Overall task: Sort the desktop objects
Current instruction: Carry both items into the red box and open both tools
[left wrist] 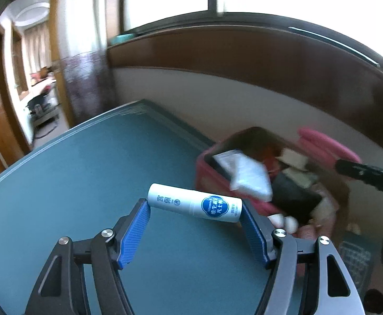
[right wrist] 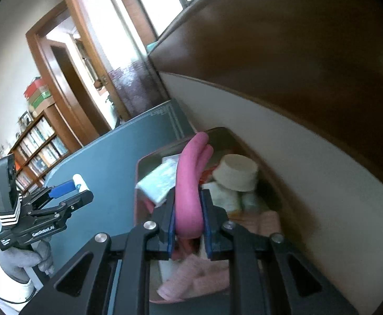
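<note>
My left gripper (left wrist: 195, 207) is shut on a white tube with a blue label (left wrist: 195, 206), held crosswise by its two ends above the teal table mat (left wrist: 86, 183). It also shows at the left of the right wrist view (right wrist: 77, 187), tube (right wrist: 80, 182) between its blue pads. My right gripper (right wrist: 189, 197) is shut on the pink handles (right wrist: 190, 183) of a pink bag (right wrist: 139, 178). The bag stands open by the wall, to the right of the tube in the left wrist view (left wrist: 210, 168).
The bag holds a white packet (right wrist: 157, 183), a cream round tub (right wrist: 237, 173), pink cloth (right wrist: 191, 278) and other small items. A white wall with brown panelling (right wrist: 296, 78) runs behind it. A bookshelf (right wrist: 36, 147) and doorway are at the far left.
</note>
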`<state>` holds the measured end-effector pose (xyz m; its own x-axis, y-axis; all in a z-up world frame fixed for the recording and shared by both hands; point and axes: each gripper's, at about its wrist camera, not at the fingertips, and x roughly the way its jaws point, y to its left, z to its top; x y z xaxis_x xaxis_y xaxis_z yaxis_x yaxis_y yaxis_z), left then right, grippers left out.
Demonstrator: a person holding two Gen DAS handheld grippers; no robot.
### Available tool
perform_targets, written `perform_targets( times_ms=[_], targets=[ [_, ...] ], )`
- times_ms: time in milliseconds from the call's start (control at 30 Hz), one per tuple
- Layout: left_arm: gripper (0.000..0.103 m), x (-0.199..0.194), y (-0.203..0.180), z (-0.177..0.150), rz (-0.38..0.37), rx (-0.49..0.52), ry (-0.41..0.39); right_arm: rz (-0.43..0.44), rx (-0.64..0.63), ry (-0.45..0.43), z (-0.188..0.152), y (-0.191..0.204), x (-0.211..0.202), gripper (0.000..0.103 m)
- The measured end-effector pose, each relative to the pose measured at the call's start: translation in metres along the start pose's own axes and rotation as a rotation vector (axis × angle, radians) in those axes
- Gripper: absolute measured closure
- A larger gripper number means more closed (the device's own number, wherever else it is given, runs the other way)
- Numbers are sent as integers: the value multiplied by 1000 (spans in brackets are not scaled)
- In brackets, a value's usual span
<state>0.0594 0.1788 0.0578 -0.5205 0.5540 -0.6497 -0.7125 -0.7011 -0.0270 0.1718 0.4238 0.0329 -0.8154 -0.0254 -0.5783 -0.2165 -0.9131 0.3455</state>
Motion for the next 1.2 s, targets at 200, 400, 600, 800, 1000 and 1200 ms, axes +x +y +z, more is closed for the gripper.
perform_targets(
  times_ms=[200,400,600,800,1000,1200],
  targets=[
    [32,7,-41,10,-117,47,13,1,23,-5,-3,-14,1,84],
    [32,22,-77,10,-186,106,43,13,33,-16,-2,-18,1,84],
    [32,36,-89,1,-221,114,81,40,3,-19,6,-13,9,84],
    [23,30,-81,-3,-219,89,80,51,31,62,4,-19,27,77],
    [9,7,-63,-5,-191,32,15,16,17,72,-9,-23,8,67],
    [1,-37,-49,-8,-128,-33,-116,1,9,31,-28,-14,-25,28]
  ],
)
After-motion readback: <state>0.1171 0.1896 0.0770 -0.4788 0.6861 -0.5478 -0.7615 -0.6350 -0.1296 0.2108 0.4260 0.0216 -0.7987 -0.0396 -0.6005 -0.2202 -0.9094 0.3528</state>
